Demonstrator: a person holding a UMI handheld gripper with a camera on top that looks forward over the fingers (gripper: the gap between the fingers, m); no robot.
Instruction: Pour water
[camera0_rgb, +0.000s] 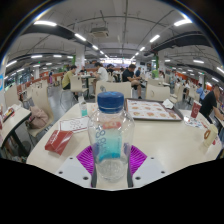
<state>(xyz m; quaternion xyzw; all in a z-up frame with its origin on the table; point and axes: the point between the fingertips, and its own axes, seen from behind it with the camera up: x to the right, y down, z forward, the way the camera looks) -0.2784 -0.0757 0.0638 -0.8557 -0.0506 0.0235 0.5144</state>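
We see the gripper (110, 160) clenched on a clear bottle (110, 138) with a blue cap (111, 101), its purple pads (86, 159) pressing both sides. The bottle stands upright above the white table (150, 135). A red packet (58, 141) lies at ten o'clock, a tray (153, 110) at one o'clock.
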